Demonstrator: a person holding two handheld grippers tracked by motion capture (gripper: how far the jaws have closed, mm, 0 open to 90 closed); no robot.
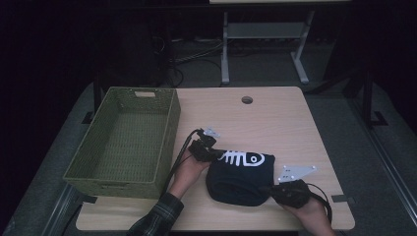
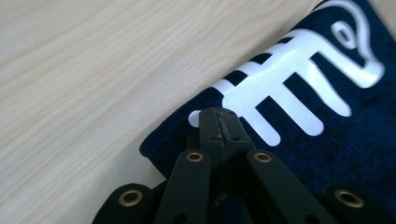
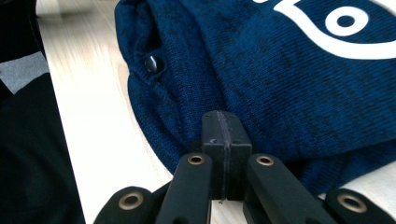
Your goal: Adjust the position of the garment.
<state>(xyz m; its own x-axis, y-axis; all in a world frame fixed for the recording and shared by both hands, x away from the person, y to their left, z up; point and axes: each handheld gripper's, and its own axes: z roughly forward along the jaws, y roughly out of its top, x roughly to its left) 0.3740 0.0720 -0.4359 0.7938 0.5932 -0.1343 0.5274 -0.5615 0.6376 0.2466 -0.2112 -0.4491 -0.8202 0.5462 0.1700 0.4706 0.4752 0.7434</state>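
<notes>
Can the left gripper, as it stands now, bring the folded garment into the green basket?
Probably yes: the left gripper is beside the green basket, whose top is open, with nothing between. Its jaws look shut at the folded garment's edge.

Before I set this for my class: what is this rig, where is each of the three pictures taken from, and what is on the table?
A person sits at a table holding a hand-held gripper in each hand. The high view looks down from above. The other two views come from cameras riding on each gripper, looking along its black jaws. On the table lie a green basket and a folded navy garment with a white fish-skeleton print. The left gripper has its jaws shut at the garment's edge by the print; the right gripper has its jaws shut at a lower fold. Whether cloth is pinched is hard to tell.
</notes>
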